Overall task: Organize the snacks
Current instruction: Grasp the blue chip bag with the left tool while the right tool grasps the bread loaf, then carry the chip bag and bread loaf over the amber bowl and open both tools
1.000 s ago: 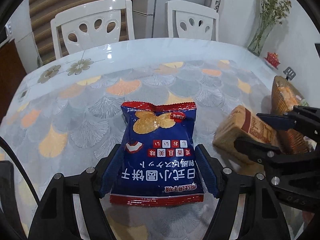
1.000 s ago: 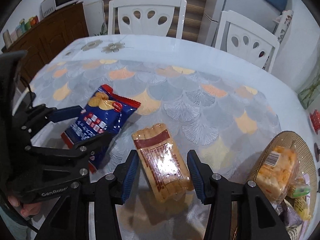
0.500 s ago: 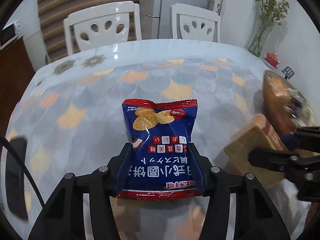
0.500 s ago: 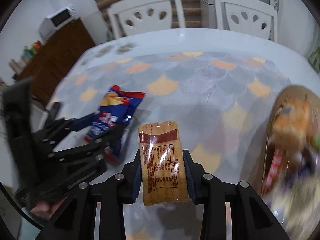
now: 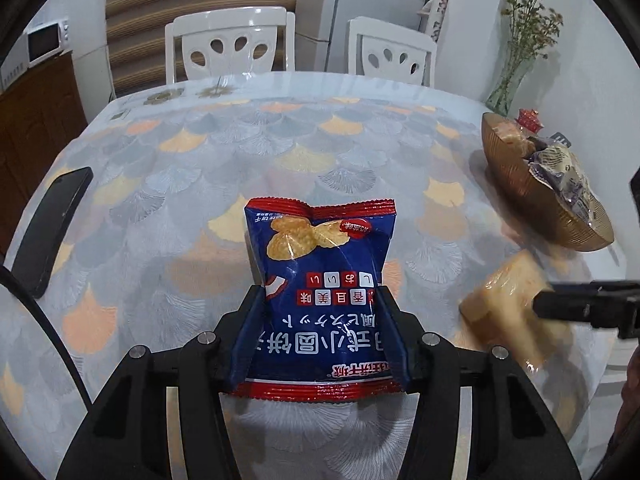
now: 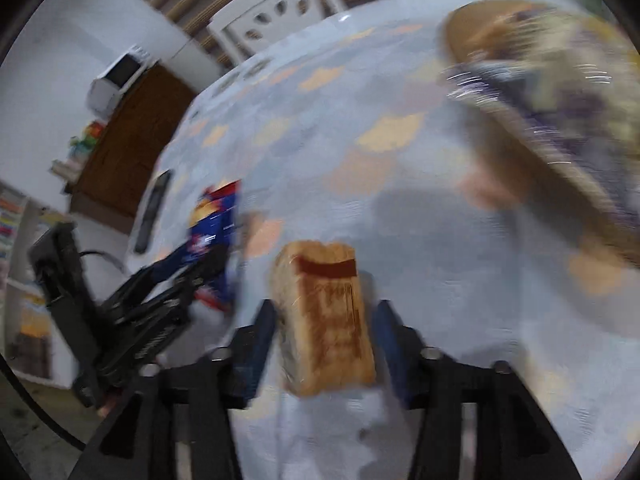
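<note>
So, quick status on the snack tidy-up:

Left claw (image 5: 320, 334): pinching the blue cracker bag (image 5: 320, 280) by its lower half, blue pads pressed into both sides. The bag looks lifted clear of the worktop (image 5: 200, 184) and is in the middle of it, well apart from the bowl.

Right claw (image 6: 324, 344): its jaws have just been opening, with the tan biscuit pack (image 6: 324, 320) between them. A gap shows on each side of the pack, so I'd call the claw spread rather than squeezing. That view is badly smeared, though, so I can't tell if a pad is brushing the wrapper.

Biscuit pack location: near the bowl but not in it, low over the cloth on the bowl side. In the left view it's a blurry block (image 5: 516, 312) just short of the rim.

Bowl (image 5: 516, 184): brown, at the far right edge of the worktop, with several wrapped snacks in it already.

Done: some snacks are in the bowl and both loose ones have been picked up.

Left: my guess is both packs need to land in the bowl, biscuits first since they're closer.

Other stuff: a black phone (image 5: 52, 228) lies at the left edge.
</note>
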